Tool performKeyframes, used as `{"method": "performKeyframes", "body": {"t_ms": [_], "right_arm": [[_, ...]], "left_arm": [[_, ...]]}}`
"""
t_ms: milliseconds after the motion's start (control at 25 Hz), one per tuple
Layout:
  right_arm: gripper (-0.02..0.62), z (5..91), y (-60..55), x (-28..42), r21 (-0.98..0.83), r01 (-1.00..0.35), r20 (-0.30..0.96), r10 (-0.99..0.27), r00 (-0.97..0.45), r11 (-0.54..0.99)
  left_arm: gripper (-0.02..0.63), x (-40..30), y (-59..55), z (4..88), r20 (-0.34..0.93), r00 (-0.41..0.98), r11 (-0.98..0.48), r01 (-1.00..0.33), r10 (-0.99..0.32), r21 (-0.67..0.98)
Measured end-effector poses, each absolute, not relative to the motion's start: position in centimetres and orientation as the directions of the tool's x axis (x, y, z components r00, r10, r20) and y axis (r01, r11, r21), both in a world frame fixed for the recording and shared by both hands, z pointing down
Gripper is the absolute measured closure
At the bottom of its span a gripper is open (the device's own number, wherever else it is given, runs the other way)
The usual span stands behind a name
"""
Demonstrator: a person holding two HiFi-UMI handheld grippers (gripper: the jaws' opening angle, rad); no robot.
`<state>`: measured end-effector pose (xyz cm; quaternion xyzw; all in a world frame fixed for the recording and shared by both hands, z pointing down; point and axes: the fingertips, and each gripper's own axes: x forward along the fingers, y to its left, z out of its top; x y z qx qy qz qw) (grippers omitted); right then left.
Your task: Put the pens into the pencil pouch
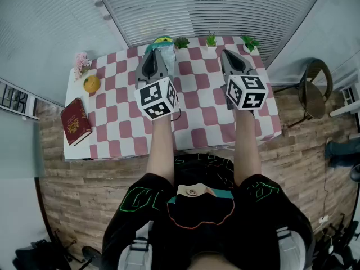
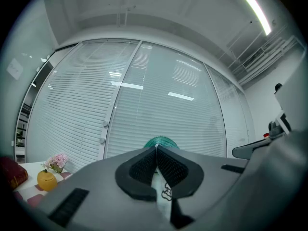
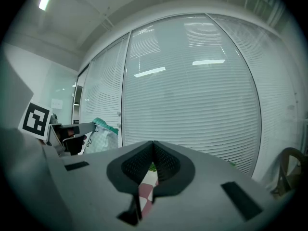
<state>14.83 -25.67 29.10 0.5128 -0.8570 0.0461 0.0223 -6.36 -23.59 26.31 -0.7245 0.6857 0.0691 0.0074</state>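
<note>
You're clamping the white, teal-edged fabric pencil pouch [image 3: 105, 136] in the jaws of your left gripper [image 2: 156, 148], above the red-checked counter [image 1: 197, 114]. Your right gripper [image 3: 153, 143] is sitting with jaws together, empty. Be steadying the pouch, mouth upward. No pens are showing.

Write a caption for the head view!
Above a checkered table, the left claw pinches the pencil pouch while the right claw is shut, empty.

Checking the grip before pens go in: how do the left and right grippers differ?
The left gripper pinches the white, teal-topped pouch; the right gripper holds nothing. Looking along the left gripper, white fabric shows below its tip; along the right gripper, the checked tablecloth. Both are shut and point about level.
</note>
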Motion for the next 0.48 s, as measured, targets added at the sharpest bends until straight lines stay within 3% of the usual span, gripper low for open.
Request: {"method": "performKeyframes", "body": {"t_ms": [480], "right_arm": [[0.594,29.56,-26.23,14.99,-0.053,-0.883,0.093,-0.879,-0.469,0.466]], "left_arm": [[0.604,-6.93,-24.04,27.08,-0.098,0.042,-0.050,-0.995,-0.994,0.088]]}}
